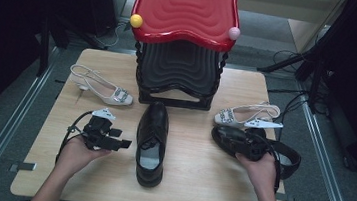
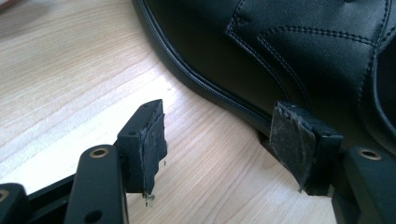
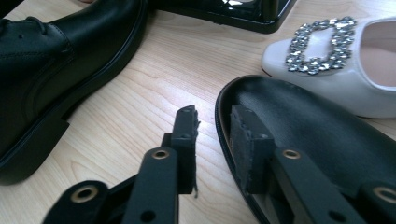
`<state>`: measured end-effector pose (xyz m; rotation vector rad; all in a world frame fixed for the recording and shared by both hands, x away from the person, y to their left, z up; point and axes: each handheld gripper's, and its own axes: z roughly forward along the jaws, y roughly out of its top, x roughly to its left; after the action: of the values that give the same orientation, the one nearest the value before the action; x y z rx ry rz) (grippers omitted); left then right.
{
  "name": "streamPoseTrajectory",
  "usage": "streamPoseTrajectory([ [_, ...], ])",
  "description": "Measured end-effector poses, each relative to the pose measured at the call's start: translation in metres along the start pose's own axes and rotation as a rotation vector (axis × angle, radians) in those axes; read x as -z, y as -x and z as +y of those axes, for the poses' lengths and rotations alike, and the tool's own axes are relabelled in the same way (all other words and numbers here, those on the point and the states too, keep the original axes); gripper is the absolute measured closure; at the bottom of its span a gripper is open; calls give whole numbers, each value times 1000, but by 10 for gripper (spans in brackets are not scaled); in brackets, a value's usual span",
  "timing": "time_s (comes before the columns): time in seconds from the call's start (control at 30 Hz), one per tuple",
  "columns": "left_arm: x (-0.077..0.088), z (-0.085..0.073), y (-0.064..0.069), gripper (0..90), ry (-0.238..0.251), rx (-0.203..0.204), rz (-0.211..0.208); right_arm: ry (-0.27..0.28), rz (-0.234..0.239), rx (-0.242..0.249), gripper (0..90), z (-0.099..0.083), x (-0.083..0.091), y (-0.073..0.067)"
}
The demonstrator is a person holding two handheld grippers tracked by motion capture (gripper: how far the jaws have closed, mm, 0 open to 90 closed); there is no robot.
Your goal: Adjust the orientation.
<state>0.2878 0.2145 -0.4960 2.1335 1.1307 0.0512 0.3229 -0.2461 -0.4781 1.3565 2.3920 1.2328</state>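
My right tongs (image 3: 212, 133) straddle the side wall of the right black shoe (image 3: 327, 135), partly parted, not clamping; left tongs (image 2: 224, 140) gape wide beside the middle black shoe (image 2: 289, 51) on the desk (image 2: 70, 70).

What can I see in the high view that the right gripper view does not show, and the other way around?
High view alone: the red stool, the left gripper, the second white shoe. Right gripper view alone: its jaws standing open astride the edge of the right black shoe, one jaw inside. Both share: the middle black shoe, the buckled white shoe, the wooden table.
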Motion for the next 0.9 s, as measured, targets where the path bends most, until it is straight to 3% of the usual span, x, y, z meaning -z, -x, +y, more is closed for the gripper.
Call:
streamPoseTrajectory([
  [0.2,-3,6,-1,354,0,-13,-7,20,-22,17,634,-5,18,-1],
  [0.53,-8,14,-4,354,-5,-24,-15,53,-67,12,606,-11,48,5],
  [0.9,-13,20,-6,356,-6,-32,-19,86,-132,-27,592,-20,80,17],
])
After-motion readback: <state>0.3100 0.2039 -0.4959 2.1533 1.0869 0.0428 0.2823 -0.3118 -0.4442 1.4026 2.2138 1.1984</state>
